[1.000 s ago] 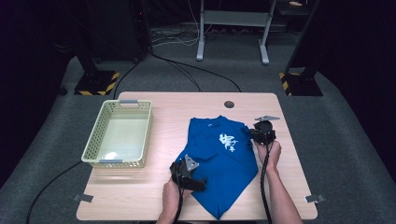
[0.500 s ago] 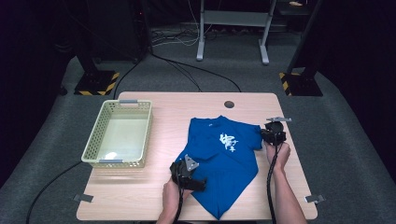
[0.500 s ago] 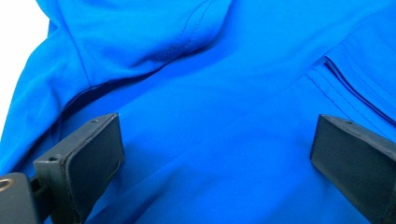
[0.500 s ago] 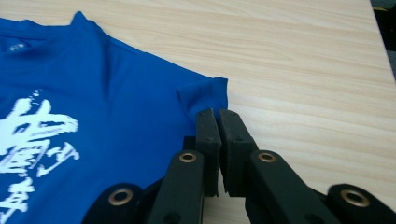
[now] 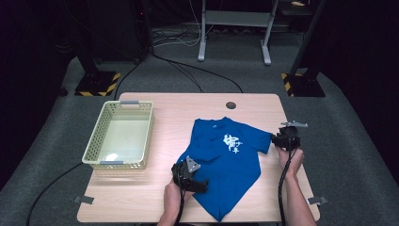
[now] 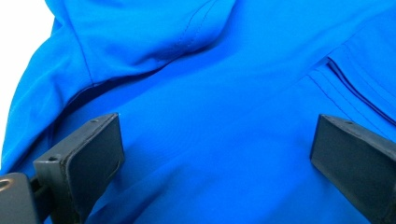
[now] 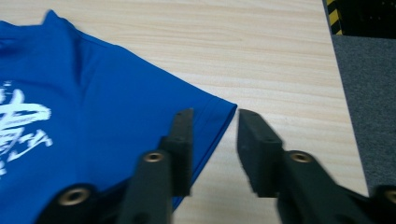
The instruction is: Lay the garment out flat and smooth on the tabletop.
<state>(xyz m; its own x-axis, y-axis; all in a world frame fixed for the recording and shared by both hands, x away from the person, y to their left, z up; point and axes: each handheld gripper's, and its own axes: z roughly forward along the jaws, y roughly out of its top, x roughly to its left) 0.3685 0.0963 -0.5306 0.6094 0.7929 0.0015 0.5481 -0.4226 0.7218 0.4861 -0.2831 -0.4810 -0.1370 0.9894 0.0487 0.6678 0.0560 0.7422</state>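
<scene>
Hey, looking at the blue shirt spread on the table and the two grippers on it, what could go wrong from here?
1. The right gripper has just opened at the sleeve edge; the sleeve may have slipped free, so it could spring back or wrinkle.
2. The left gripper stands wide open over the shirt, which may slide if pulled.
3. The shirt's hem lies near the table edge and could drag off.

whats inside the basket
The basket looks empty: its pale floor shows bare in the high view. The near wall hides a thin strip of floor right behind it.
</scene>
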